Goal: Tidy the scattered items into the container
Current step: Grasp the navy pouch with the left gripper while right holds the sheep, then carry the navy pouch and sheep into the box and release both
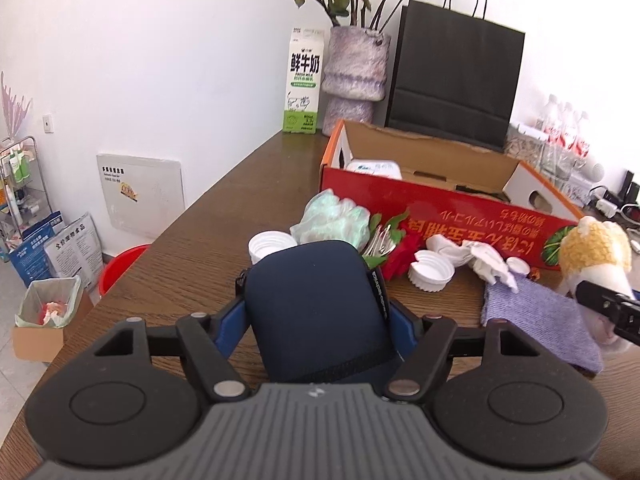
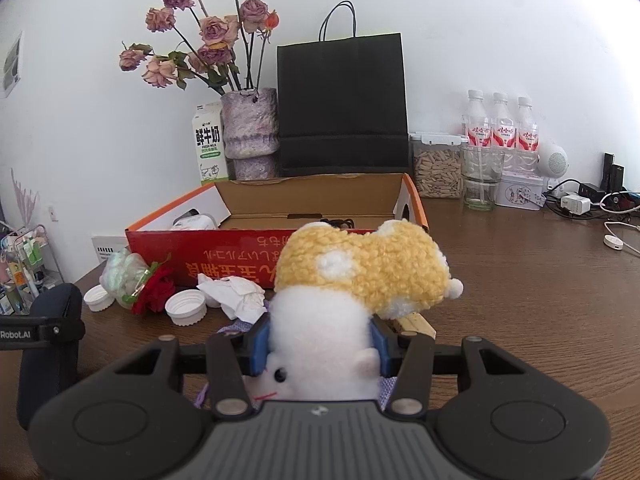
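My left gripper (image 1: 318, 320) is shut on a navy zip pouch (image 1: 312, 296), its blue pads against both sides. In the right wrist view my right gripper (image 2: 320, 344) is shut on the white body of a yellow-and-white plush toy (image 2: 360, 272), held over a purple cloth (image 1: 540, 320). Behind both stands the open red cardboard box (image 1: 440, 208) with a white item inside. In front of the box lie two white lids (image 1: 269, 245) (image 1: 432, 270), a crumpled green-white bag (image 1: 334, 220), a red rose (image 1: 404, 252) and a white tissue (image 1: 480, 258).
A milk carton (image 1: 302, 84), a vase of dried roses (image 1: 356, 64) and a black paper bag (image 1: 456, 80) stand against the wall behind the box. Bottles (image 2: 500, 128), a jar, glasses and cables (image 2: 592, 200) fill the back right. The table's left edge drops to a red bucket (image 1: 120, 268).
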The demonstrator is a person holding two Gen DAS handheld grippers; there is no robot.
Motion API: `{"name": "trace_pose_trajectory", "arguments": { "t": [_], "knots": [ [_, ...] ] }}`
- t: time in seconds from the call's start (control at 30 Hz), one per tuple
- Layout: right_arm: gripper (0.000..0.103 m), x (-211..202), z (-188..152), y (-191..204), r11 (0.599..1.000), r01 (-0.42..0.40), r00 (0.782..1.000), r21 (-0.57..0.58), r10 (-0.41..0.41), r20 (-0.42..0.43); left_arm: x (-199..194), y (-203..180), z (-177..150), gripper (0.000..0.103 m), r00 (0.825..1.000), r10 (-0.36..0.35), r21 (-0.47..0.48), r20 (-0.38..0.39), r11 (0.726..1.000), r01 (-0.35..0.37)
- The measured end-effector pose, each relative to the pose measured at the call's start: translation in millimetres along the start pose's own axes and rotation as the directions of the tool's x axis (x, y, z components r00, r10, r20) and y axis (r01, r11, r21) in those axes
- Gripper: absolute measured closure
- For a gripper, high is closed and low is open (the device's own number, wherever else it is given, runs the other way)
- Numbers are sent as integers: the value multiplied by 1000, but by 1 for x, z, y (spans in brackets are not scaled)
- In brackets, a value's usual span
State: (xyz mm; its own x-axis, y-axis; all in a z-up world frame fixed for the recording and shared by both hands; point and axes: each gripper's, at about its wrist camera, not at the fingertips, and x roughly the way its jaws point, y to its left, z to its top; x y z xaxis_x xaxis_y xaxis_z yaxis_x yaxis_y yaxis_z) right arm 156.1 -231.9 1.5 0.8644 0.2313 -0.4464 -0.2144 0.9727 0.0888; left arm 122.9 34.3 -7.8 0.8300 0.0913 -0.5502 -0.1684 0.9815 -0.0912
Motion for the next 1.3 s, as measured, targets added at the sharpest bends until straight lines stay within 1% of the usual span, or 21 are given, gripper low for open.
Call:
{"name": "trace_pose_trajectory", "arguments": {
  "t": [0.13, 0.23, 0.4, 0.53, 0.63, 0.8, 0.9, 0.93, 1.0, 1.07, 1.1, 1.2, 1.27, 1.3],
  "knots": [
    [55, -2, 3, 6, 1000, -12, 1000, -13, 12, 11, -8, -1, 2, 32, 999, -26, -2, 41, 1000, 26],
    [55, -2, 5, 10, 1000, -21, 1000, -18, 21, 17, -16, -3, 4, 32, 994, -59, 2, 87, 998, 60],
    [55, -3, 10, 14, 999, -31, 999, -24, 32, 28, -26, -12, 7, 33, 974, -130, 45, 183, 991, 124],
    [55, -3, 21, 17, 999, -37, 998, -38, 39, 55, -20, -20, 25, 35, 960, -179, 14, 216, 984, 180],
    [55, 0, 37, 19, 998, -39, 995, -40, 42, 87, -13, -26, 43, 35, 943, -210, -2, 258, 976, 218],
    [55, 12, 66, 19, 998, -34, 989, -49, 40, 143, -2, -39, 85, 35, 904, -253, -19, 344, 961, 276],
    [55, 25, 86, 17, 999, -35, 984, -41, 41, 171, 15, -49, 110, 35, 892, -254, -37, 373, 957, 288],
    [55, 31, 92, 16, 999, -35, 984, -39, 41, 176, 22, -53, 118, 35, 893, -254, -40, 371, 957, 289],
    [55, 47, 103, 14, 999, -32, 984, -38, 38, 172, 41, -63, 129, 35, 903, -251, -43, 349, 958, 283],
    [55, 66, 109, 11, 999, -32, 988, -31, 36, 151, 64, -69, 135, 35, 917, -255, -38, 306, 959, 280],
    [55, 75, 110, 10, 999, -30, 990, -30, 34, 137, 75, -72, 136, 35, 925, -254, -36, 284, 961, 275],
    [55, 104, 108, 6, 999, -30, 996, -23, 32, 86, 102, -80, 138, 35, 939, -245, -18, 241, 966, 256],
    [55, 122, 105, 3, 1000, -25, 998, -18, 26, 55, 118, -85, 135, 35, 954, -228, -9, 196, 972, 234],
    [55, 129, 103, 3, 999, -27, 999, -18, 28, 42, 124, -86, 134, 35, 958, -226, -8, 176, 973, 231]
  ]
}}
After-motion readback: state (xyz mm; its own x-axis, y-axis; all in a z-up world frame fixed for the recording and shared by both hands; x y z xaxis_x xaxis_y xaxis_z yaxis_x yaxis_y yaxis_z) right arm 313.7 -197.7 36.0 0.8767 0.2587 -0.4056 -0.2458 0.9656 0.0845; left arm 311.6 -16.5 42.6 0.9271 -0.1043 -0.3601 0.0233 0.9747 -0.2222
